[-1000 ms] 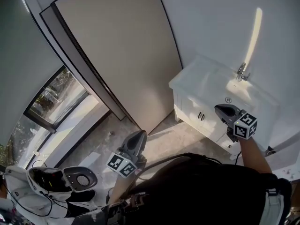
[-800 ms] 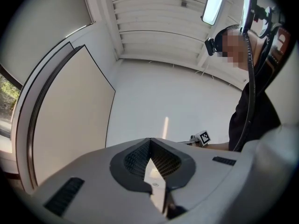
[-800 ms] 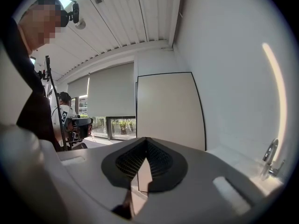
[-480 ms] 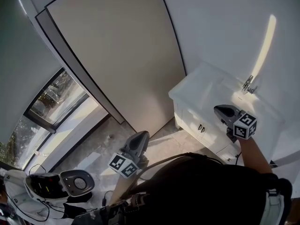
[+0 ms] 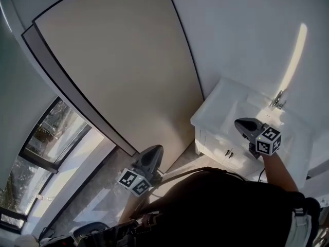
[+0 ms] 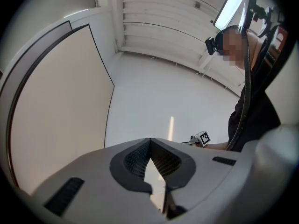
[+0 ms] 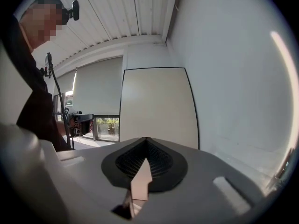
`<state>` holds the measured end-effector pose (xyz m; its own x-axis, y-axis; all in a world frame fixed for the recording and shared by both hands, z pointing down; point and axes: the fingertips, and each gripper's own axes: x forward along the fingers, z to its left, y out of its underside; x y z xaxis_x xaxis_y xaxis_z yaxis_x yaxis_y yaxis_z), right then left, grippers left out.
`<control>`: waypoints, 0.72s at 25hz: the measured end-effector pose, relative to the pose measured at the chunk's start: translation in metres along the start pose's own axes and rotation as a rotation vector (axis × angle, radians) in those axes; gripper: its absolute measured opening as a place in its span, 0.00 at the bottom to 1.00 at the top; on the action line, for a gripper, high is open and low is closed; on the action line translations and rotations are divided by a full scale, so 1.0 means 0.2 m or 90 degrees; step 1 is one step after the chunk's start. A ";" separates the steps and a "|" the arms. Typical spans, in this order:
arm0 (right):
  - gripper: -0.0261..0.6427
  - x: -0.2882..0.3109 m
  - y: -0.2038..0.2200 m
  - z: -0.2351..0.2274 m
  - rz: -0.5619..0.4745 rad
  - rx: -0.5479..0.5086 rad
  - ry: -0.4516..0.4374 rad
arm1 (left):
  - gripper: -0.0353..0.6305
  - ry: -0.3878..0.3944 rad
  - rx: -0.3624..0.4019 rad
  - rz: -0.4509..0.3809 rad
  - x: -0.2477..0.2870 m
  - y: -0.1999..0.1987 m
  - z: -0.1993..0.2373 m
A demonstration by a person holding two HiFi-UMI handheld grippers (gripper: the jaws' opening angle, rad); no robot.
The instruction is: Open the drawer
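Camera had closed in on white sink cabinet (image 5: 213,118); window had slid down to lower left. left hand-held gripper (image 5: 155,149) was closed, empty, in front of beige door (image 5: 123,71). right hand-held gripper (image 5: 240,122) was closed, empty, over cabinet top. drawer (image 5: 222,147) sat shut in cabinet front, untouched.

Daylight floods in through the window (image 5: 46,138), a bright streak (image 5: 294,55) glares on the white wall (image 5: 241,30); fisheye edges bend, darkening.

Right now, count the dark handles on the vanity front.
2 handles, side by side on the vanity front, just below the right gripper, which may hide more.
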<state>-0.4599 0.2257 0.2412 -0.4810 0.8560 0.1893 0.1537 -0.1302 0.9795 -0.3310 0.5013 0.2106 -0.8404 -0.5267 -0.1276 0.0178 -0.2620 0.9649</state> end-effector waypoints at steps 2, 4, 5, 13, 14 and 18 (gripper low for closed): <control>0.04 0.11 -0.04 -0.02 -0.010 0.009 0.029 | 0.05 0.027 0.004 0.003 0.04 -0.06 0.15; 0.04 0.23 -0.08 -0.03 -0.019 0.024 0.055 | 0.05 0.051 0.006 0.006 0.07 -0.10 0.30; 0.04 0.29 -0.08 -0.02 -0.020 0.027 0.060 | 0.05 0.062 0.006 0.009 0.08 -0.12 0.36; 0.04 0.45 -0.07 -0.06 -0.006 0.034 0.092 | 0.05 0.112 -0.013 0.034 0.22 -0.09 0.60; 0.04 0.45 -0.06 -0.11 -0.007 0.039 0.100 | 0.05 0.116 -0.018 0.037 0.25 -0.07 0.61; 0.04 0.44 -0.04 -0.30 -0.015 0.045 0.110 | 0.05 0.119 -0.017 0.038 0.45 -0.03 0.64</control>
<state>-0.5561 0.2724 0.2541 -0.6254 0.7588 0.1819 0.1977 -0.0714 0.9777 -0.4763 0.5598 0.2236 -0.7223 -0.6824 -0.1123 0.0815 -0.2452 0.9660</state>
